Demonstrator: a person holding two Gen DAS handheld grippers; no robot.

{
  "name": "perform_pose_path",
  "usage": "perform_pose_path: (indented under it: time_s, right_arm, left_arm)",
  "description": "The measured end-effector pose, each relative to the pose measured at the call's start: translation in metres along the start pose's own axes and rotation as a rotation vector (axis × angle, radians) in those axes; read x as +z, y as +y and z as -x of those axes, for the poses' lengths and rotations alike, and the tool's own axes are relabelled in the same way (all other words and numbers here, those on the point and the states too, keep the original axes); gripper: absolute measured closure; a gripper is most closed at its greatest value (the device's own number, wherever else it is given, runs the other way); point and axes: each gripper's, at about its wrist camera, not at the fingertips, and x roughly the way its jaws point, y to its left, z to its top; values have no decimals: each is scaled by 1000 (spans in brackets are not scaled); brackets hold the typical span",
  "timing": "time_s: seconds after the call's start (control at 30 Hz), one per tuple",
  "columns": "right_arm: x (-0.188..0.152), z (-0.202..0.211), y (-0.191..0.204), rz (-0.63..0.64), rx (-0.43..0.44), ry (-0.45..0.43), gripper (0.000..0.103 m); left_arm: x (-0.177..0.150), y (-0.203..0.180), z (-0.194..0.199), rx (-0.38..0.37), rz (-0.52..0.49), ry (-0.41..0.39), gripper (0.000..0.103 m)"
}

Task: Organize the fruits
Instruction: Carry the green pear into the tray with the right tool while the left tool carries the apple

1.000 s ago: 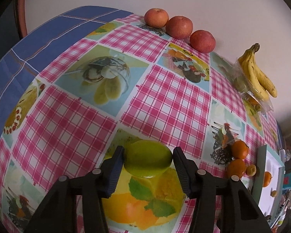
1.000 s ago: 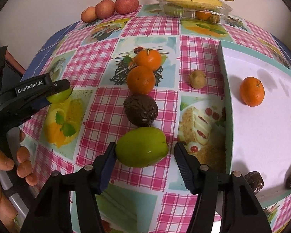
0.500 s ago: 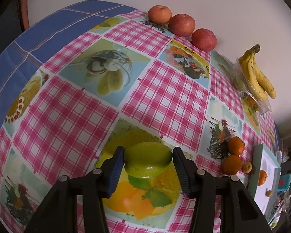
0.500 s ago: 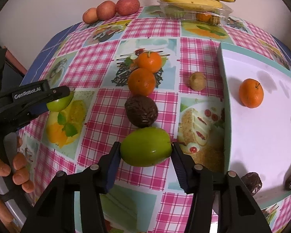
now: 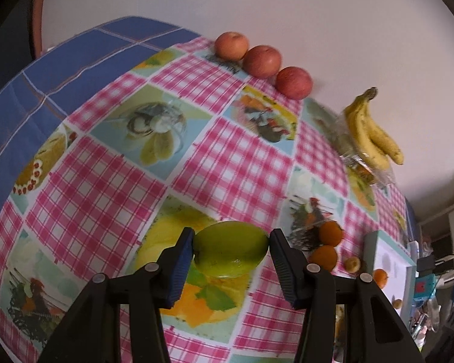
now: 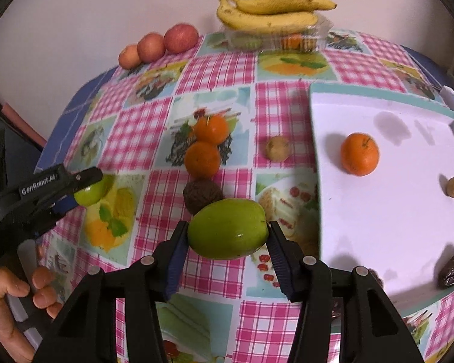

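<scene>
Grip check, left wrist view: my left gripper is clamped on a green fruit by its two ends, so it sits crosswise between the pads, near edge of the tablecloth. Skin smooth, glossy, yellow-green. Apples lined up far by the wall.

Right wrist view: my right gripper, jaws just closed in, grips a second green fruit the same way, left of the white tray. Oval, shiny, unblemished.

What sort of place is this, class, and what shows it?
Probably a home dining or kitchen table: a pink checked tablecloth with food pictures, a bunch of yellow bananas on a clear plastic punnet, and three red apples against a plain wall.
</scene>
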Motion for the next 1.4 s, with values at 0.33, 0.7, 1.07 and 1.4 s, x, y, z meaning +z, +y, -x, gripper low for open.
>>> perform_pose_path:
  time_s: [0.33,0.7,1.07,1.4]
  right_arm:
    - [6,28,-53,-134,-82,-70,50]
    - [1,47,-141,-325,-207,-94,50]
    - [-12,75,-207,-461,-358,-154,50]
    - [-17,86,-232,-519,-410,-198,50]
  left_arm:
    - [-12,-38,11,-47,-83,-18,49]
    - [-43,-97,9,-109,-206,19,49]
    - [-87,-175,2,-184,-376,47,49]
    - [-118,-230,-17,-220,-554,56,49]
